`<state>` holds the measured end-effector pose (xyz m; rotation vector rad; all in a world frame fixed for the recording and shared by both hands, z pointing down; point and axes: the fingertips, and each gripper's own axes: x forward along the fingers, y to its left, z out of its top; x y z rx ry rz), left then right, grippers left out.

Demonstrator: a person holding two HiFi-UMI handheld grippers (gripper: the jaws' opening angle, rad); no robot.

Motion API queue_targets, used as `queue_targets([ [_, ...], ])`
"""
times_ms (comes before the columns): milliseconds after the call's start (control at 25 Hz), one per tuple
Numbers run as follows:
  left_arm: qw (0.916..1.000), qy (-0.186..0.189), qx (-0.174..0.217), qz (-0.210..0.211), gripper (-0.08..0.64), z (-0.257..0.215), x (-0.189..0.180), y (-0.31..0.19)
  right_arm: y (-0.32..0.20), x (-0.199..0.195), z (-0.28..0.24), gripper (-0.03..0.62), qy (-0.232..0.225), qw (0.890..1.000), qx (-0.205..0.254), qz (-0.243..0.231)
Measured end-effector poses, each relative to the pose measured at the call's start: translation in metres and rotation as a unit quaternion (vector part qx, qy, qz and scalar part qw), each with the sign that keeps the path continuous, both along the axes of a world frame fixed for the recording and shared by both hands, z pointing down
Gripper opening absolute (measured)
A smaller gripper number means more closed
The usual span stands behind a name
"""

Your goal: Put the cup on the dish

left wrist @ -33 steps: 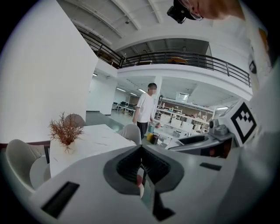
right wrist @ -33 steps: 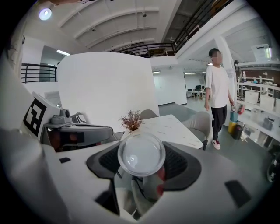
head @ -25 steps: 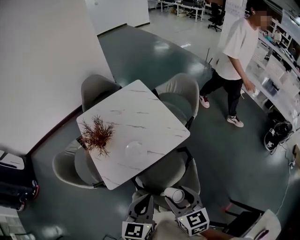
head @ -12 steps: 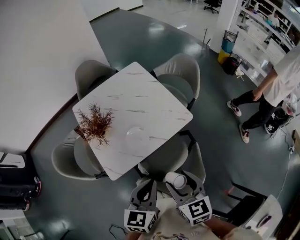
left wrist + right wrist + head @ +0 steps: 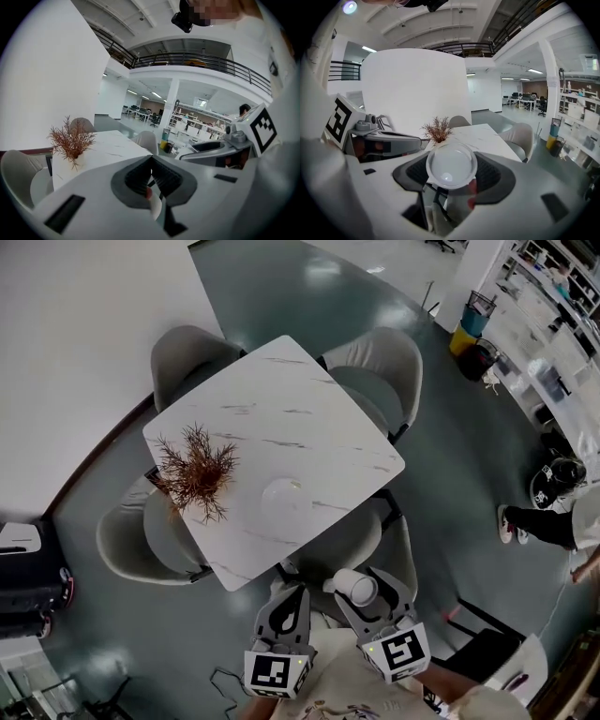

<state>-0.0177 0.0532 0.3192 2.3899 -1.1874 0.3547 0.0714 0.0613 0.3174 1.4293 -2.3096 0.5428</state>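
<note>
The white cup (image 5: 354, 587) lies on its side between the jaws of my right gripper (image 5: 361, 591), which is shut on it. It hangs over a chair seat, short of the near corner of the marble table (image 5: 319, 427). In the right gripper view the cup (image 5: 451, 165) points its open mouth at the camera. A clear round dish (image 5: 286, 498) sits on the table near that corner. My left gripper (image 5: 285, 612) is beside the right one, jaws pressed together and holding nothing. In the left gripper view the left gripper (image 5: 151, 174) shows the same closed jaws.
A dried reddish plant (image 5: 195, 472) stands on the table left of the dish. Several grey chairs (image 5: 384, 367) ring the table, one (image 5: 347, 545) directly under the grippers. A person's legs (image 5: 539, 521) show at the right edge, near shelving.
Both grippers have edged a little toward the table with the cup still held. The table now sits larger in view. The standing person has walked off to the right.
</note>
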Motion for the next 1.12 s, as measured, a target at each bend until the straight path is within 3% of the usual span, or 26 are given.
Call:
queue_targets([
  [240,0.9996,-0.001,-0.027,-0.008,0.006,0.026,-0.018,-0.019,-0.032,-0.014,0.008,0.273,0.012,1.000,-0.005,-0.011],
  [480,0.9999,-0.001,-0.008,-0.012,0.006,0.033,-0.026,-0.053,-0.057,-0.022,0.022,0.275,0.020,1.000,-0.005,-0.013],
  [1120,0.9996,-0.010,-0.025,-0.003,0.006,0.080,-0.036,-0.095,-0.102,-0.050,0.063,0.273,0.009,0.999,-0.031,-0.023],
])
